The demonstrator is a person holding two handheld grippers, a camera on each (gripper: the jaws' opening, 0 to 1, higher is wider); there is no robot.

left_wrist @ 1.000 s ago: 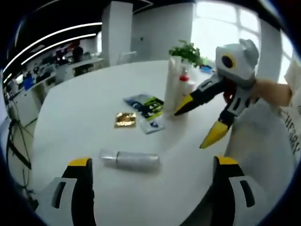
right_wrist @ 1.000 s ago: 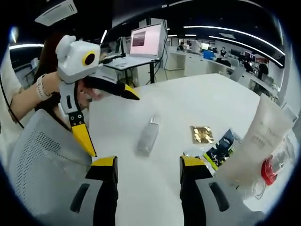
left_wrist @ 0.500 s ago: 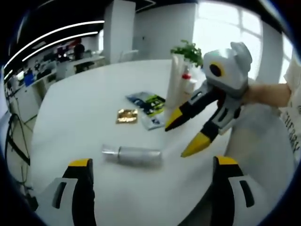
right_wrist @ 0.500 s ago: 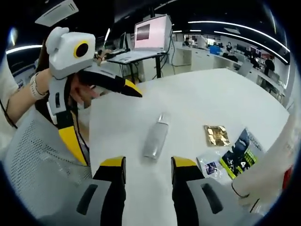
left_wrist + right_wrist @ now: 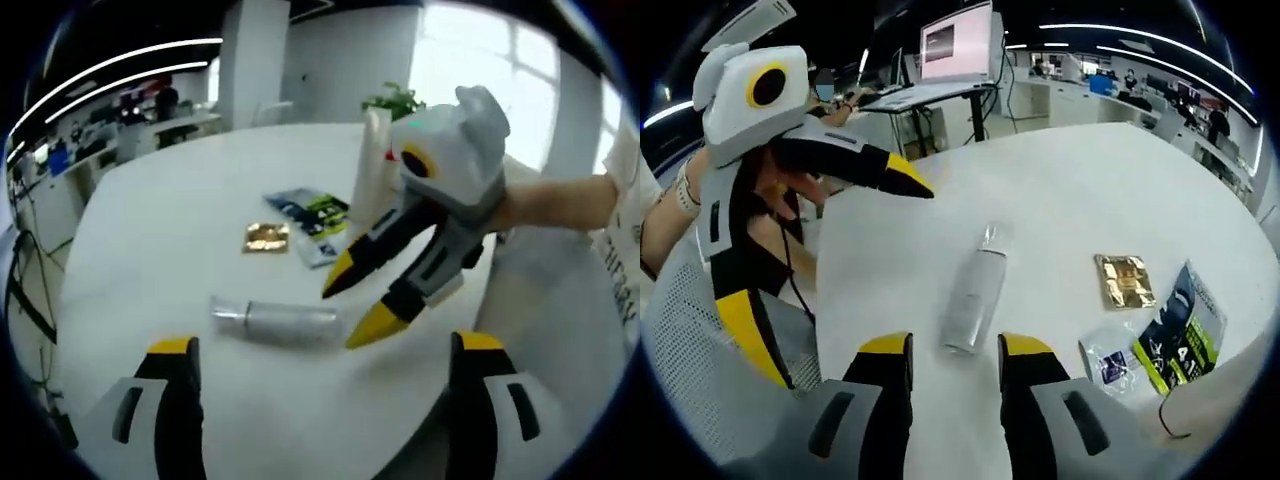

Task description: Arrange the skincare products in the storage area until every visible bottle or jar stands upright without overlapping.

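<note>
Lying flat at 12 o'clock from the narrow-open right gripper [image 5: 947,352], the silver bottle [image 5: 974,297] looks smooth, probably slippery; grab its middle. Left gripper [image 5: 318,345] is wide.

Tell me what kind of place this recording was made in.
Most likely an open-plan office: a large white table, a laptop on a stand, rows of desks under strip ceiling lights, and a potted plant by big windows.

Lying on the white table [image 5: 1060,210]: 1 silver bottle [image 5: 974,300], on its side. 1 gold sachet [image 5: 1126,280], 1 clear sachet [image 5: 1102,357], 1 dark blue-and-green packet [image 5: 1175,335]. Standing in the left gripper view: 1 tall white tube [image 5: 368,180], w/ 1 red-capped item [image 5: 391,156] showing behind it.
</note>
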